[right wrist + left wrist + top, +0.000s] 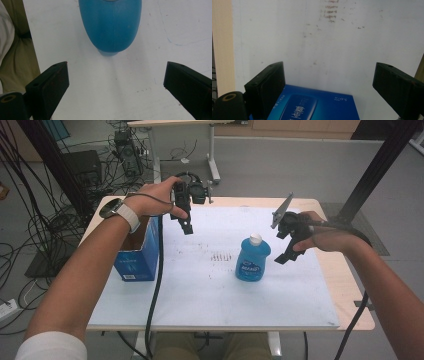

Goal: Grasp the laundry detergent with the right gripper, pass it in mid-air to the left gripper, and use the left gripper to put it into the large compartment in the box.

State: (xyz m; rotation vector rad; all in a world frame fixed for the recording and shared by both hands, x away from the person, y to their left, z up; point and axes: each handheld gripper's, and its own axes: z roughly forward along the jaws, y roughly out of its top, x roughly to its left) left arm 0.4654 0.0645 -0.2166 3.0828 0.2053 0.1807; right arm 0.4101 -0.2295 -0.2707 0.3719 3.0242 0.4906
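Note:
A blue bottle (252,260) with a white cap stands upright on the white sheet (210,285) near the table's middle. My right gripper (283,258) hovers just right of the bottle, open and empty; in the right gripper view the bottle (110,25) sits ahead of the wide-apart jaws. An open blue carton (135,255) stands at the left. My left gripper (187,227) hangs above the sheet, right of the carton's far corner, open with nothing in it. The left gripper view looks down at the carton's printed blue side (312,105) below the jaws.
The wooden table's edge (350,285) shows around the sheet, with dark smudges (222,256) near its middle. Cables and equipment (125,150) lie on the floor behind the table. A black post (380,165) rises at the far right. A thick cable (156,285) trails from my left gripper.

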